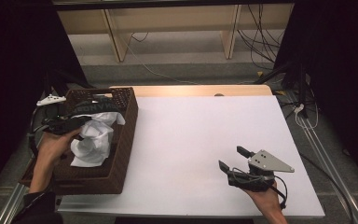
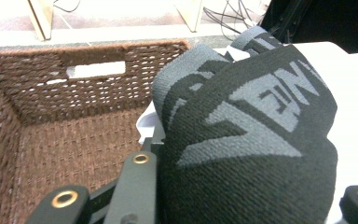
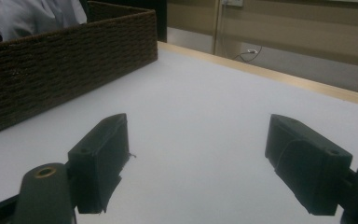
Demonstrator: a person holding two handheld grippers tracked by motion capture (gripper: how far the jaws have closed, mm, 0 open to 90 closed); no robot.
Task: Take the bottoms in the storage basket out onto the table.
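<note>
A brown wicker basket (image 1: 126, 135) stands at the table's left edge. Over it my left gripper (image 1: 81, 122) is shut on a dark garment with a grey lettered waistband (image 1: 95, 108); a white cloth (image 1: 93, 140) bunches below it inside the basket. In the left gripper view the waistband (image 2: 251, 135) bulges between the jaws above the basket's woven floor (image 2: 74, 154). My right gripper (image 1: 233, 158) rests low over the white table near the front right, open, with nothing between its jaws. In the right gripper view the two fingertips (image 3: 102, 154) stand wide apart over bare table.
The white table top (image 1: 200, 135) spreads between basket and right gripper. In the right gripper view the basket's wall (image 3: 65, 65) stands at the far left with white cloth (image 3: 32, 16) above its rim. Cables (image 1: 261, 37) and wooden shelf legs lie on the floor beyond.
</note>
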